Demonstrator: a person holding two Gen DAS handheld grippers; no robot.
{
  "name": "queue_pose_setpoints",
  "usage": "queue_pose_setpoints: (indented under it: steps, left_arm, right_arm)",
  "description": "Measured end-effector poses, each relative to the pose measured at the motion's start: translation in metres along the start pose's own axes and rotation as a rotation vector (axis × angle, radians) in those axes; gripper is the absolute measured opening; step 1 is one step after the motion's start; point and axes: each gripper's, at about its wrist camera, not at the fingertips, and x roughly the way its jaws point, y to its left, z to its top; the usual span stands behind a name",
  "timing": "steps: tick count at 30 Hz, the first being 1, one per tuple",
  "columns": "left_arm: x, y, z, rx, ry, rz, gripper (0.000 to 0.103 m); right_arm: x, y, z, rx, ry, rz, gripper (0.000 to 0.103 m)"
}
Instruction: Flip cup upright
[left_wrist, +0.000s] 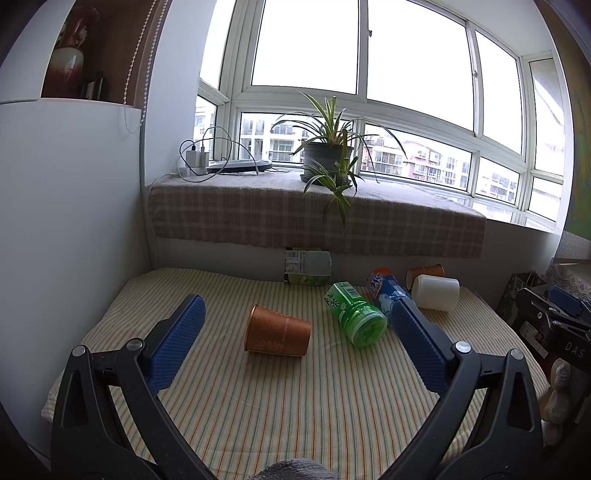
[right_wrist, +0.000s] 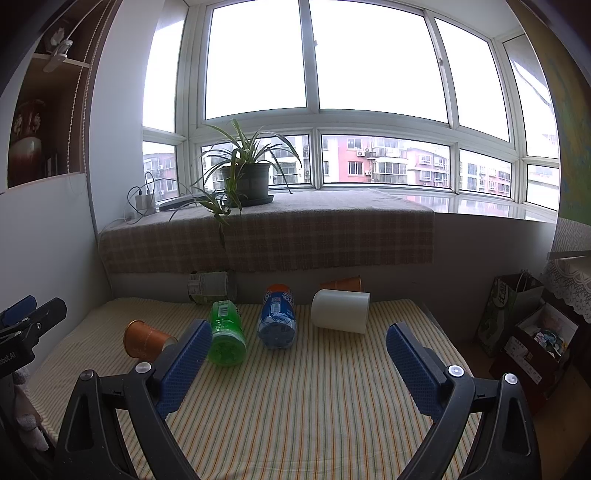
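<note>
Orange cup (left_wrist: 277, 335) on side, grippers (both wide) clear.

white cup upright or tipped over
Tipped over. The white cup lies on its side on the striped cloth, its round wall along the cloth, beside the blue bottle.

Bright bay window (right_wrist: 314, 92), plaid-covered sill (right_wrist: 266, 232)

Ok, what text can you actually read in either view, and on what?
"DAS" on the black gripper body at the right edge.
"obot.AI", cut off, on the other gripper body.
Green bottle: Chinese label characters, unclear.
Blue bottle, copper cup, paper bag: print too blurred.
</note>
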Motion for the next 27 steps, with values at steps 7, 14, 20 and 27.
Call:
queue_pose_setpoints:
  steps: [7, 14, 20, 27]
  left_arm:
    - [-0.001, -0.001, 0.000, -0.002, 0.001, 0.002, 0.102]
    - [0.001, -0.003, -0.008, 0.000, 0.002, 0.000, 0.102]
    - [0.001, -0.004, -0.008, 0.000, 0.003, 0.000, 0.102]
    - [0.002, -0.006, -0.014, 0.000, 0.007, 0.001, 0.102]
  right_arm:
    - [0.002, -0.001, -0.001, -0.001, 0.006, 0.003, 0.097]
    - [0.004, 0.001, -0.001, -0.005, 0.012, 0.009, 0.097]
    - [0.006, 0.002, 0.000, -0.009, 0.016, 0.016, 0.097]
    - [0.012, 0.005, 0.001, -0.023, 0.028, 0.025, 0.097]
